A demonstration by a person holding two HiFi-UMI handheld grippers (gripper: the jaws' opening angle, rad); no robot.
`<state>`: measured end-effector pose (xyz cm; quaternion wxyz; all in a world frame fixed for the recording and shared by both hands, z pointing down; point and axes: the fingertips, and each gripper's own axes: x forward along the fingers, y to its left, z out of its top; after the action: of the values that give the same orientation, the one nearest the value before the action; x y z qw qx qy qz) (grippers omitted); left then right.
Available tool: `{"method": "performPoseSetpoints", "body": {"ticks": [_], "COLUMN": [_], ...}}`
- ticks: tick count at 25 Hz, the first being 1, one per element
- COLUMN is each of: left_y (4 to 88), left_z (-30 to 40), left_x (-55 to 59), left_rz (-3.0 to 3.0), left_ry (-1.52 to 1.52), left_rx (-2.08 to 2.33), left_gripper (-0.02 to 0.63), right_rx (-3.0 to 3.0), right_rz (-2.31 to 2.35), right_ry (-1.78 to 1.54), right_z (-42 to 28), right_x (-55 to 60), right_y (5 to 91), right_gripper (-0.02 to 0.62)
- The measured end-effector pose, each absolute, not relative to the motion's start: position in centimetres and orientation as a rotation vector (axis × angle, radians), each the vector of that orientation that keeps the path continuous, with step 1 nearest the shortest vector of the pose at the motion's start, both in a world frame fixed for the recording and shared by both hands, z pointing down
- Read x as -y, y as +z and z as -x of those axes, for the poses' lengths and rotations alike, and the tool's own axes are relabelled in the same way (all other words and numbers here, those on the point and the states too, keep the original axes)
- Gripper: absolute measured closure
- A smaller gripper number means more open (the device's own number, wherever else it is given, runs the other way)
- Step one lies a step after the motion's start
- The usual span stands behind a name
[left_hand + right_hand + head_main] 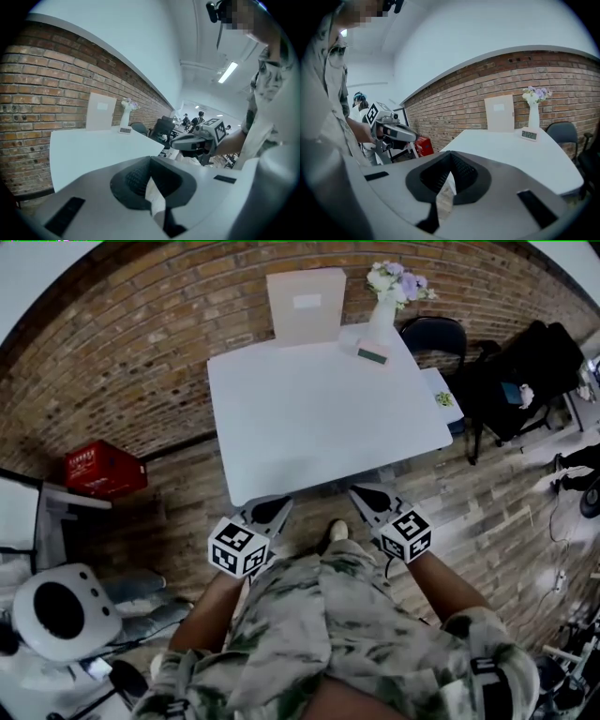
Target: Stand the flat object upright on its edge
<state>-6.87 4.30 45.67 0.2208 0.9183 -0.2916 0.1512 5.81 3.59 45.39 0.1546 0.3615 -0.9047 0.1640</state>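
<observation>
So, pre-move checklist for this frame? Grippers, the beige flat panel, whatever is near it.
1. left gripper empty: ok, jaws together on nothing.
2. right gripper empty: ok, jaws together on nothing.
3. Jaws open for a grasp: not ok, both shut.
4. beige flat rectangular panel upright: ok, it stands on edge at the far side of the white square table, by the brick wall. Whether it leans on the wall: cannot tell.
5. Clearance beside the panel: ok, the white vase of flowers and the small digital clock stand apart from it.
6. Reach from the near edge: cannot tell.
</observation>
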Motion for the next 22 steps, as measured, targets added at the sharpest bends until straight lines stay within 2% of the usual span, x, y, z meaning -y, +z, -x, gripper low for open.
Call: {"method": "performPoseSetpoints", "body": {"ticks": [11, 22], "left_y": [46.8, 46.4], "left_z": [9.7, 10.1], "left_x": [-11.1, -13.7], "left_rz": [-2.513, -2.542], "left_ry": [0.382, 0.371], "left_rx": [0.772, 0.771], "left_gripper": [0.582, 0.581], "right_rx": [2.569, 2.558], "right_rz": [-1.015, -0.996], "right_ry": [0.499, 0.468], "right_z": [-2.1, 0.1], "right_x": [-11.3, -14.0], "right_y": [45.9, 45.0], "right_gripper": [0.574, 0.574]}}
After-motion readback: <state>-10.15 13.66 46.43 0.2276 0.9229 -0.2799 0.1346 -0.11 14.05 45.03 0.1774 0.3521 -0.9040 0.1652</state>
